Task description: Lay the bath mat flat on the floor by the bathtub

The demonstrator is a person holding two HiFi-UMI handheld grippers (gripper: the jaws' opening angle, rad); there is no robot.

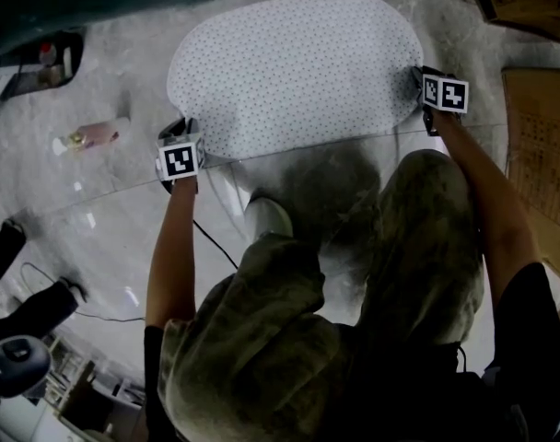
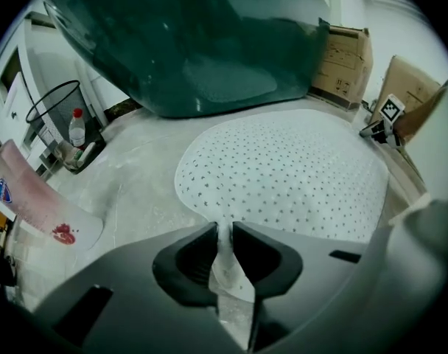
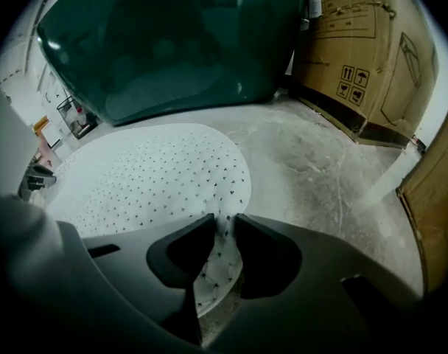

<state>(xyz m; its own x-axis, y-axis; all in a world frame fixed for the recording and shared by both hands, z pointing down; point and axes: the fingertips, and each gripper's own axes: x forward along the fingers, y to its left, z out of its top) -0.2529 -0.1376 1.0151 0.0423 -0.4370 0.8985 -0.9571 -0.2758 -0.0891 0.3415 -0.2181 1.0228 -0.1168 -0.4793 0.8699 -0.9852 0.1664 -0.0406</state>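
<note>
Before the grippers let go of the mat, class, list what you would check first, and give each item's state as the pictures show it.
1. Left gripper pinches the mat at its near edge: ok.
2. Right gripper pinches the near edge too: ok.
3. Mat lies beside the bathtub: ok.
4. Mat flat all over: not ok; the near edge curls up where the jaws pinch it.
5. Bottle on the floor is clear of the mat: ok.
6. Nothing trapped under the mat: cannot tell.
</note>
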